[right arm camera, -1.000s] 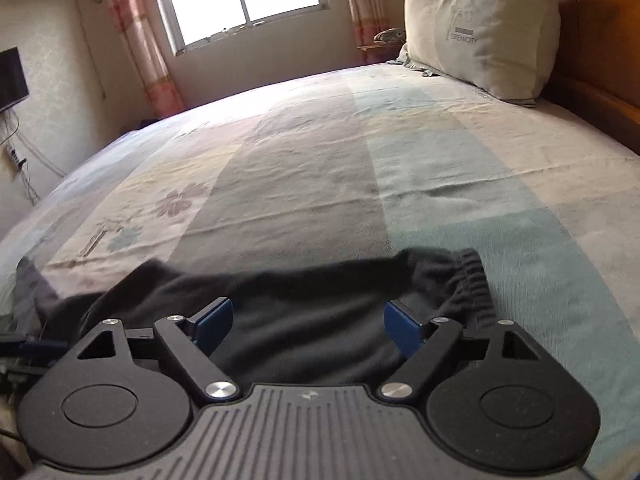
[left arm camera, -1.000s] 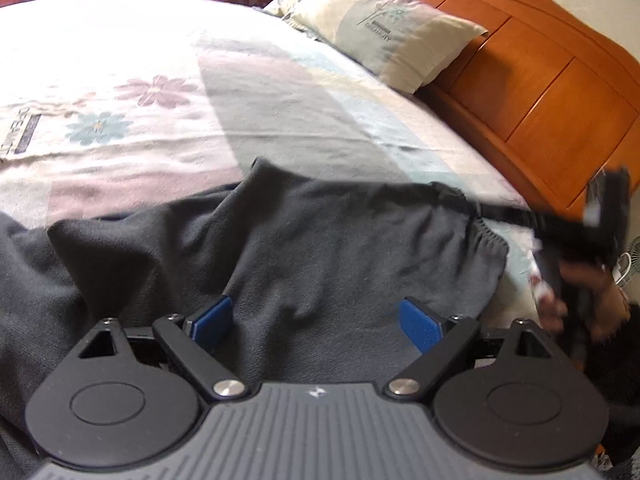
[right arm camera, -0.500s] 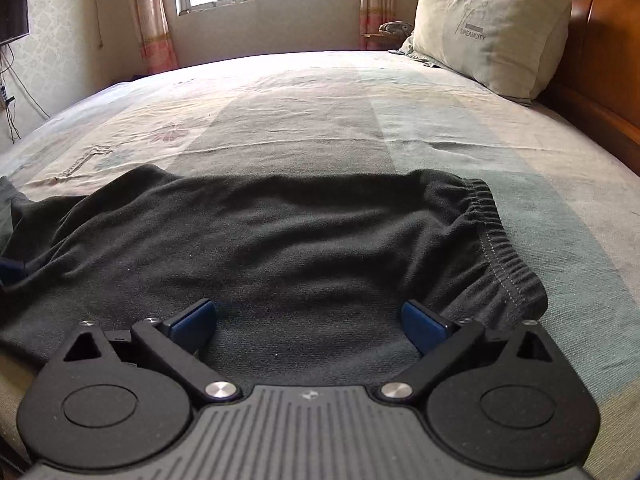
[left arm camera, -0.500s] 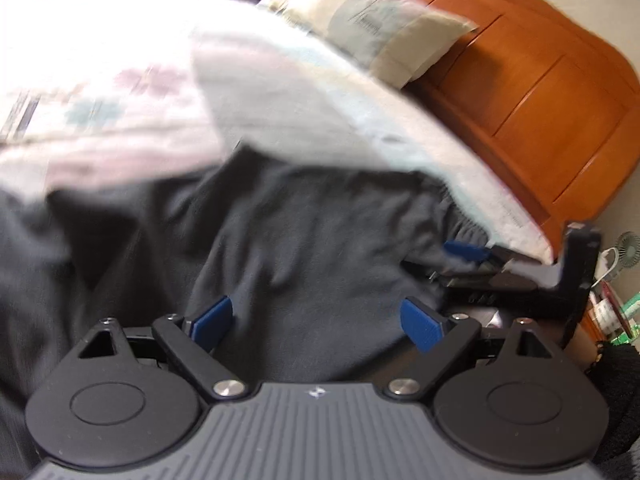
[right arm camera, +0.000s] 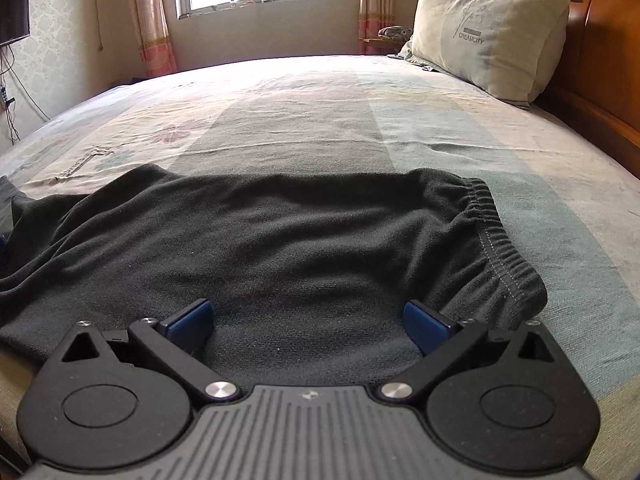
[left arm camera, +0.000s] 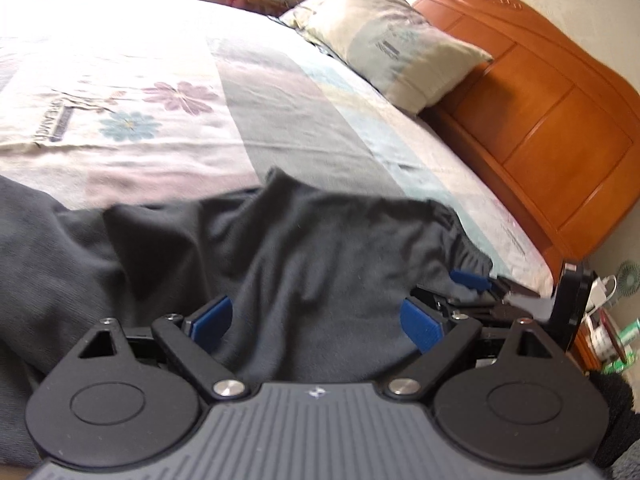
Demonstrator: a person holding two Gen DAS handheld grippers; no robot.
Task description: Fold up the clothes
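We have just set the dark grey trousers [right arm camera: 304, 240] down along the near edge of the bed [right arm camera: 460, 136]; a second ago the right hand-held gripper [right arm camera: 308, 320] sat higher with its jaws narrower, and now it hovers low over the cloth near the elastic waistband [right arm camera: 496, 240], blue pads fully apart and holding nothing. The left hand-held gripper [left arm camera: 316, 316] is likewise wide and empty above the rumpled leg end. We judge the garment laid out, ready for a first fold. Beyond it the bed lies open towards the far edge; the pillow [right arm camera: 488, 36] and wooden headboard [left arm camera: 552, 112] bound the right-hand end.
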